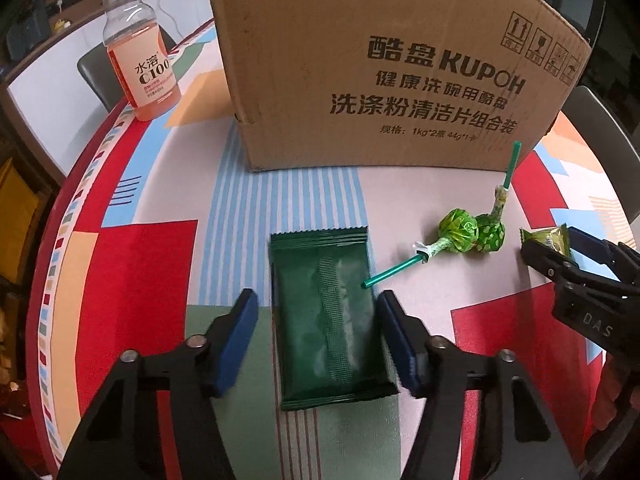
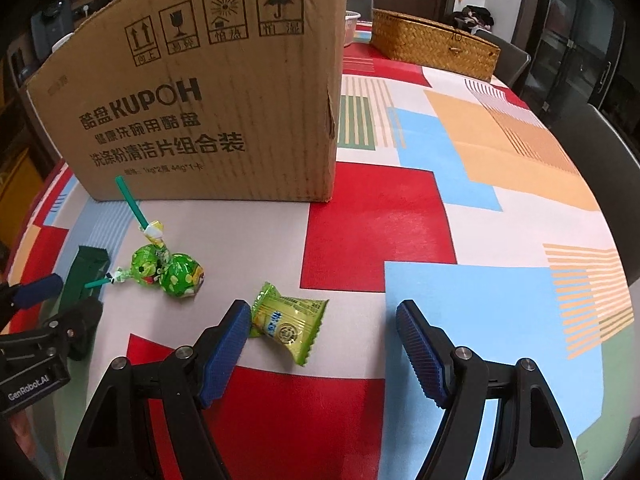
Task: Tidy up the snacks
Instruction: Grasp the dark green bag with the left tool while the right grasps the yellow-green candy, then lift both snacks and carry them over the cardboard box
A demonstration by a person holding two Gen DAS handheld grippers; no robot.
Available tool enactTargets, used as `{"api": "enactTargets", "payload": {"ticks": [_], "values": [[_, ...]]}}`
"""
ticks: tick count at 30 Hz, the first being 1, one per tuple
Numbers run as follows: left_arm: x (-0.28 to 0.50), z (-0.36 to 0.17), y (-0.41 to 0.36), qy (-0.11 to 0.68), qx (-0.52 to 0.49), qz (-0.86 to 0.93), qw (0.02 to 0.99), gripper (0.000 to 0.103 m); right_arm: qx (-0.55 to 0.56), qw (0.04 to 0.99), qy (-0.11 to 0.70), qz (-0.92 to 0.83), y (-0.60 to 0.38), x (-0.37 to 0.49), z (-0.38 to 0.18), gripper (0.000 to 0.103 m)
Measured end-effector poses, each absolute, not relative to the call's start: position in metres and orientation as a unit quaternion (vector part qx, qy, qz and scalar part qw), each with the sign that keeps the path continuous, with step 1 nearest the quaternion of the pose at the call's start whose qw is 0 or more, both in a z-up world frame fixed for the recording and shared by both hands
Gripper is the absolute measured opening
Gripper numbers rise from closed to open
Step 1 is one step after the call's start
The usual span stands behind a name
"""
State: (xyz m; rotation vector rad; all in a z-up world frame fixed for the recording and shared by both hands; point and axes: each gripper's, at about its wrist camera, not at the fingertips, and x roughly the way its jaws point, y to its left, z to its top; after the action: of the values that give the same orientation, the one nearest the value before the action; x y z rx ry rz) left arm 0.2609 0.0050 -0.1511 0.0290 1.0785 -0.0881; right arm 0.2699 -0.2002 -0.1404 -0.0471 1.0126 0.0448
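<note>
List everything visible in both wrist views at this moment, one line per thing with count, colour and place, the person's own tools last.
cardboard box: one, brown, printed text, at the back of the table.
drink bottle: one, clear with orange-pink liquid, left of the box.
dark green packet: one, flat on the table, between the left gripper's fingers.
lollipops: two, green wrappers, green sticks, touching, in front of the box.
yellow-green candy: one, beside the right gripper's left finger.
wicker basket: one, tan, far end of the table.
tablecloth: one, multicoloured blocks.
left gripper: black, blue fingers.
right gripper: black, blue fingers, open.
</note>
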Motion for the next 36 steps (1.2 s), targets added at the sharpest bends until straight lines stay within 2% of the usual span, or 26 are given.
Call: {"api": "enactTargets", "payload": {"ticks": [1,4,9,23,36], "values": [[0.261,-0.151,0.005,0.512,0.014,-0.043,0.858,0.047,-0.022,0.874,0.486,0.022,-0.200,0.269,-0.141,0.073],[0.262,-0.150,0.007,0.511,0.012,-0.045,0.858,0.044,-0.020,0.876,0.481,0.024,-0.200,0.270,-0.140,0.060],[0.256,-0.149,0.006,0.510,0.011,-0.047,0.859,0.044,-0.022,0.877,0.478,0.039,-0.196,0.269,-0.138,0.026],[0.224,-0.122,0.014,0.484,-0.007,-0.045,0.874,0.044,-0.030,0.887,0.455,0.075,-0.175,0.244,-0.113,0.024],[0.199,-0.065,0.013,0.422,-0.012,-0.064,0.904,0.044,-0.021,0.903,0.415,0.112,-0.165,0.224,-0.071,0.024]]}}
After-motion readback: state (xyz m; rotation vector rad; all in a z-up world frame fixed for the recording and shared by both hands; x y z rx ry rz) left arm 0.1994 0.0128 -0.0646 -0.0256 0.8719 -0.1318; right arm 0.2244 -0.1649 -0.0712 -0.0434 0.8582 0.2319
